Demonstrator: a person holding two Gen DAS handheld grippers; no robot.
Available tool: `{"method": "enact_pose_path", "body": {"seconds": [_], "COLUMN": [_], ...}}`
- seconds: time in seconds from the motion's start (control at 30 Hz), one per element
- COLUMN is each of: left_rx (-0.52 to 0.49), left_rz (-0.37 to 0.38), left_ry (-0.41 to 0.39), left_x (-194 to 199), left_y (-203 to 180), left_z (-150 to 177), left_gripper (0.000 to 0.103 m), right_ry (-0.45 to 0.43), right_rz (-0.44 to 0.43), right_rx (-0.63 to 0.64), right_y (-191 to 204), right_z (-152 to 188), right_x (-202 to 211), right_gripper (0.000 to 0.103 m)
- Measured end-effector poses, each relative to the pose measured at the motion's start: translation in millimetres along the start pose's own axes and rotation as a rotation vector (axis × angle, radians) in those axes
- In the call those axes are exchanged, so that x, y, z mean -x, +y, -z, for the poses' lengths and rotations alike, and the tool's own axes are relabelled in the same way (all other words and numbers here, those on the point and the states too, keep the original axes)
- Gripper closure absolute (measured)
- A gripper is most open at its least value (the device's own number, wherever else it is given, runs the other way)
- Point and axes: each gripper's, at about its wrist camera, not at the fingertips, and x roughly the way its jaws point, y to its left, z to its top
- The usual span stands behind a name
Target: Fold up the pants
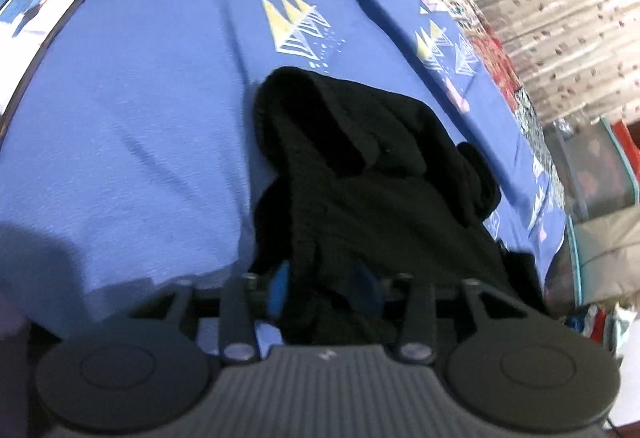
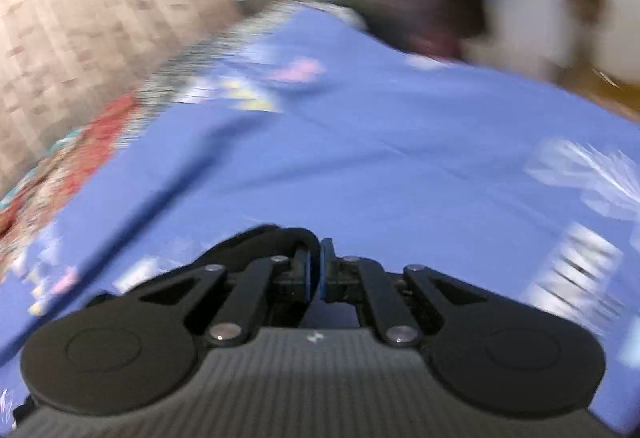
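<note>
On the blue sheet (image 1: 140,126), unlabelled black pants (image 1: 360,166).

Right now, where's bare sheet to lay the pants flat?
Widest bare patch: blue sheet between the phone at the left edge and the bunched black pants. Crowded to the right: the pants pile runs close to the bed's edge, the left gripper clamped in cloth. The right-wrist view is too blurred to judge.

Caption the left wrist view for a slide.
Left gripper clamps bunched black pants over a blue patterned bedsheet, with a phone lying at far left.
</note>
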Motion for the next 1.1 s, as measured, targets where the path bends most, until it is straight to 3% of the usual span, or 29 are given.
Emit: {"method": "enact_pose_path", "body": {"seconds": [0.03, 0.1, 0.2, 0.3, 0.37, 0.5, 0.53, 0.6, 0.63, 0.7, 0.77, 0.8, 0.83, 0.93, 1.1], "left_rx": [-0.004, -0.012, -0.01, 0.027, 0.049, 0.091, 0.103, 0.133, 0.154, 0.17, 0.185, 0.198, 0.219, 0.217, 0.149], "left_rz": [-0.003, -0.009, -0.027, -0.023, -0.007, 0.07, 0.102, 0.102, 0.09, 0.071, 0.032, 0.042, 0.068, 0.105, 0.142], "left_ry": [0.006, 0.016, 0.02, 0.029, 0.037, 0.085, 0.102, 0.126, 0.133, 0.131, 0.133, 0.137, 0.135, 0.087, -0.013], "left_x": [-0.2, 2.4, 11.4, 14.1, 12.7, -6.7, -14.8, -30.8, -39.2, -51.4, -54.8, -54.0, -50.3, -31.7, 16.4], "left_y": [-1.4, -1.5, 3.3, 5.8, 6.4, 0.4, -0.8, -1.4, -0.3, 1.5, 4.6, 7.9, 12.4, 16.7, 8.6], "left_z": [1.2, 3.9, 9.1, 14.8, 19.1, 25.5, 25.9, 26.0, 26.3, 26.1, 25.0, 24.0, 22.3, 17.1, -1.7], "left_gripper": [0.051, 0.048, 0.041, 0.033, 0.026, 0.017, 0.011, 0.008, 0.01, 0.031, 0.081, 0.087, 0.088, 0.091, 0.094], "right_ry": [0.045, 0.102, 0.023, -0.046, -0.066, 0.022, 0.07, 0.138, 0.177, 0.223, 0.22, 0.208, 0.204, 0.158, -0.031], "right_rz": [0.018, 0.044, 0.079, 0.002, -0.081, -0.233, -0.264, -0.299, -0.301, -0.258, -0.224, -0.229, -0.233, -0.228, -0.302], "right_rx": [-0.018, -0.017, 0.045, 0.147, 0.293, 0.579, 0.635, 0.695, 0.721, 0.778, 0.828, 0.817, 0.788, 0.639, 0.337], "right_y": [-18.6, -43.7, -52.2, -31.1, -1.1, 66.7, 81.9, 102.0, 111.9, 121.0, 125.4, 124.8, 124.5, 120.9, 98.3], "right_z": [6.1, 19.3, 27.0, 28.6, 29.8, 43.9, 50.9, 60.5, 67.3, 71.0, 76.5, 74.1, 68.1, 41.6, -38.4], "right_x": [1.0, 5.0, 25.8, 40.7, 43.5, 18.5, 3.9, -22.8, -37.5, -67.1, -81.9, -82.4, -82.8, -68.8, -3.4], "right_gripper": [0.076, 0.057, 0.057, 0.057, 0.057, 0.053, 0.05, 0.045, 0.04, 0.038, 0.04, 0.057, 0.084, 0.087, 0.088]}}
